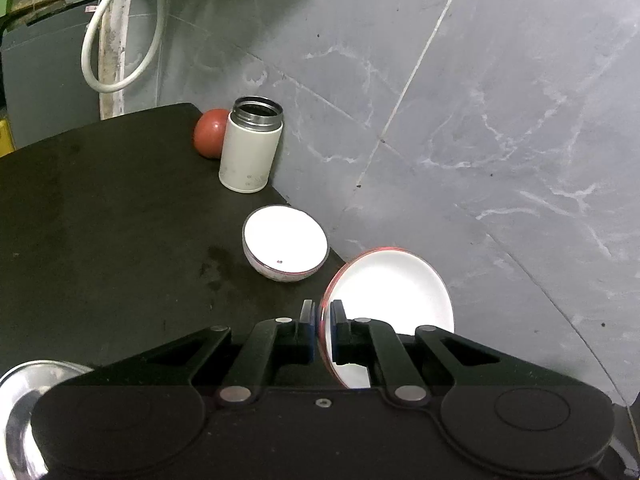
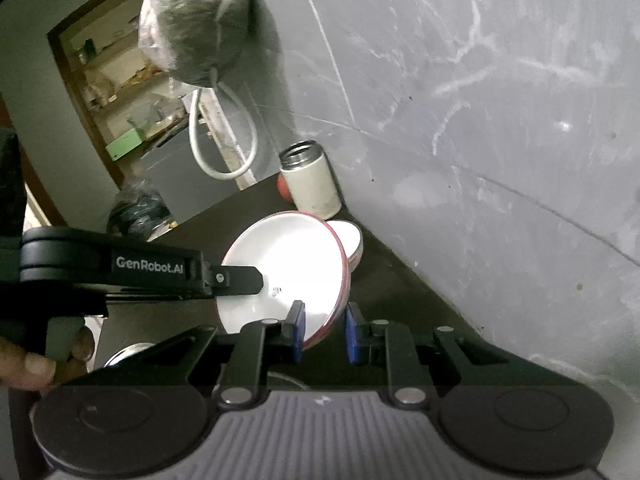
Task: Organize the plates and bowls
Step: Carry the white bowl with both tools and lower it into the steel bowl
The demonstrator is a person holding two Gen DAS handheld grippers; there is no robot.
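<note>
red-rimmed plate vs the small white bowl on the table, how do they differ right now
The red-rimmed plate is tilted on edge off the table, clamped at its rim by the left gripper; the small white bowl sits upright on the black table, untouched. The plate is wide and shallow with a red rim; the bowl is smaller and deeper with a dark rim. Both have plain white insides.

Black counter (image 1: 100, 220) carries a white bowl (image 1: 285, 249), an open white canister (image 1: 250, 146) touching a red ball (image 1: 209, 133), and a steel dish (image 1: 20, 412) near its edge.
</note>
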